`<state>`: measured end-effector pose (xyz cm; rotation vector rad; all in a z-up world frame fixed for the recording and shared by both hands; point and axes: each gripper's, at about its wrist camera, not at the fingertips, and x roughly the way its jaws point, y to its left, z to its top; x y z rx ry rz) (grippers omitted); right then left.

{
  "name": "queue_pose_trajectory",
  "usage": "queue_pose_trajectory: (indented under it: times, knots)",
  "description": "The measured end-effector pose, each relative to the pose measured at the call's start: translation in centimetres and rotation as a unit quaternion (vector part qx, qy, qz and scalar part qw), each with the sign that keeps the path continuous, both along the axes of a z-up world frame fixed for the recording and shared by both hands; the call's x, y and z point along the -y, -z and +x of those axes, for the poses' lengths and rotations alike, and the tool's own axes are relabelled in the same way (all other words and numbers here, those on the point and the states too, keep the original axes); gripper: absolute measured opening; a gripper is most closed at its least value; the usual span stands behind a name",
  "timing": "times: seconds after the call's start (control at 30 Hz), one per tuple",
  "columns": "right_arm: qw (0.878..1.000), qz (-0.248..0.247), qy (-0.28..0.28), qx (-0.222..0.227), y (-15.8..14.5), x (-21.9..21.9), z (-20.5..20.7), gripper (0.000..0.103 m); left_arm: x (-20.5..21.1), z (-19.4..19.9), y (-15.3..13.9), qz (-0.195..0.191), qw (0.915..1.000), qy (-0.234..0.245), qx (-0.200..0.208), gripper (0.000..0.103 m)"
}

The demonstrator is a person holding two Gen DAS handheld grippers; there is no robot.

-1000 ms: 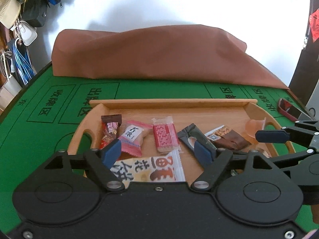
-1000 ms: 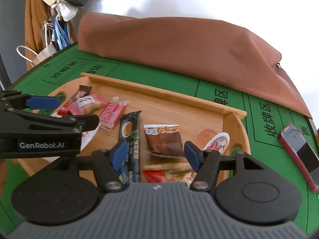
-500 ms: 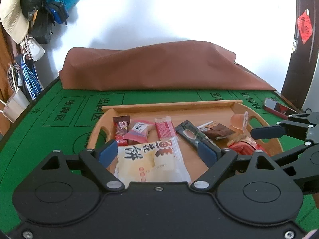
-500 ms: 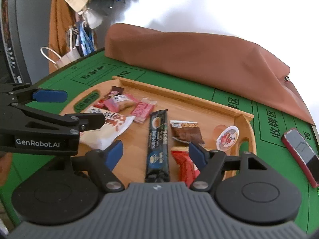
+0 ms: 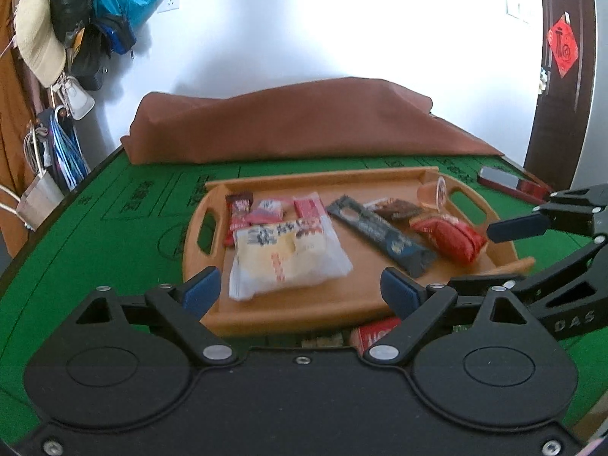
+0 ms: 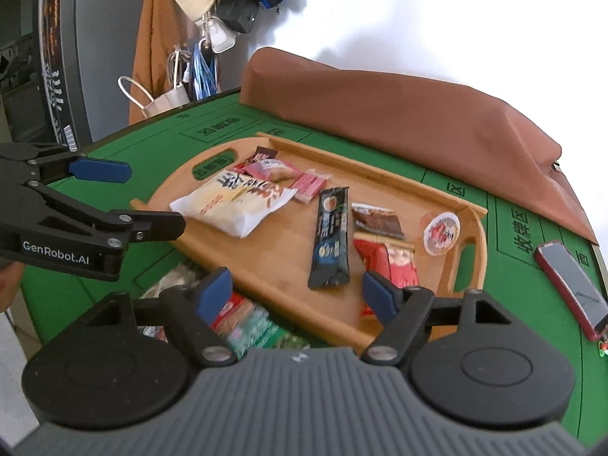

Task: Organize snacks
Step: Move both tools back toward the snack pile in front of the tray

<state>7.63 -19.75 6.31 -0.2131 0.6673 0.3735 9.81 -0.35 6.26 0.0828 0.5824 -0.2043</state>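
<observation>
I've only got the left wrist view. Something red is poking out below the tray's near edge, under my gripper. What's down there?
Observer: Several loose packets in red, green and white wrappers lie on the green table, just off the wooden tray.
Operator: Is the jelly cup standing up?
Observer: No, the jelly cup lies on its side, with its printed lid facing the right camera.
Operator: Anything near the phone?
Observer: A tiny red and green object lies by the near end of the phone. It is too small to identify.
</observation>
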Motion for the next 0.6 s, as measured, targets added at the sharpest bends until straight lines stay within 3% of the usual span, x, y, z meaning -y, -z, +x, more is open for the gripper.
queue_pose_trajectory:
  times: [0.13, 0.23, 0.3, 0.37, 0.6]
  knots:
    - [1.0, -0.006, -0.009, -0.005, 0.8, 0.4, -1.4, 0.084, -0.5, -1.1, 1.1, -0.006, 0.9999, -0.001, -0.016, 0.088]
    - [1.0, -0.013, -0.023, -0.012, 1.4, 0.5, -2.2, 0.084, -1.0, -1.7, 1.9, -0.011, 0.9994, -0.001, -0.034, 0.079]
    - [0.999, -0.015, -0.031, -0.017, 1.8, 0.4, -2.6, 0.084, -1.1, -1.9, 2.3, -0.016, 0.9989, 0.001, -0.045, 0.065]
    - [0.999, -0.021, -0.041, -0.02, 2.1, 0.2, -3.0, 0.084, -1.3, -2.2, 2.8, -0.024, 0.998, 0.003, -0.058, 0.058]
    - [0.997, -0.043, -0.046, -0.032, 3.9, -0.8, -2.5, 0.083, -0.6, -1.8, 4.6, -0.025, 0.9957, 0.008, -0.089, 0.047]
